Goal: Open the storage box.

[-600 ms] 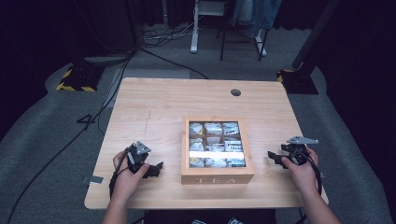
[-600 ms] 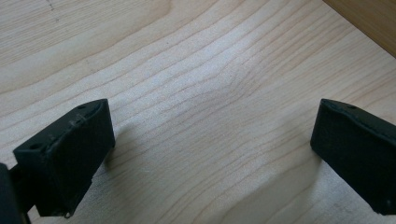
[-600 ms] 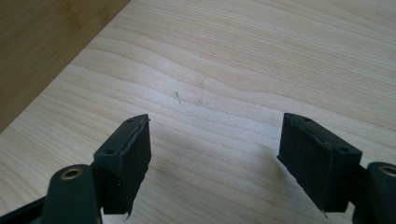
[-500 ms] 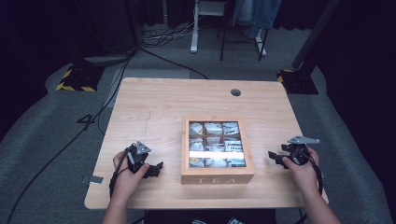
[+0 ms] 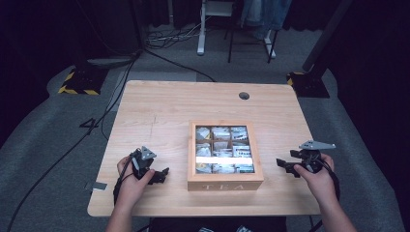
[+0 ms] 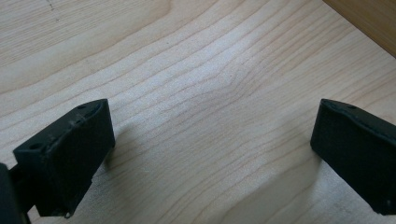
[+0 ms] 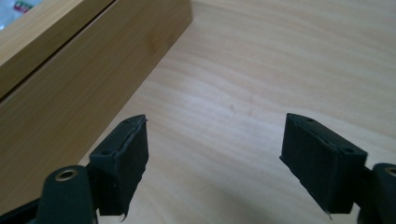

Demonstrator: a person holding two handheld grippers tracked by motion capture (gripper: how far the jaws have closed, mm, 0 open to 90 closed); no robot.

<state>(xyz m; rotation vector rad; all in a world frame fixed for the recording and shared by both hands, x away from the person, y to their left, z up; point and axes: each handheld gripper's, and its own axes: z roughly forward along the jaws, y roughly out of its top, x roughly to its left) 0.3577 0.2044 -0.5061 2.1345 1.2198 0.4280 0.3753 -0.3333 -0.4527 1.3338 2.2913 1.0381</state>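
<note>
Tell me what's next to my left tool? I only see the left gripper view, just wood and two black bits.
Observer: A wooden tea box sits in the middle of the table, to the right of your left tool. The word TEA is on its front.
Operator: What's inside it?
Observer: Through its clear lid, the high view shows compartments holding tea packets.
Operator: Where's my other tool?
Observer: The right tool is on the box's other side, open, with bare table between its jaws.
Operator: Is it touching the box?
Observer: No, the right gripper view shows the box's side wall close by but apart from the tool.
</note>
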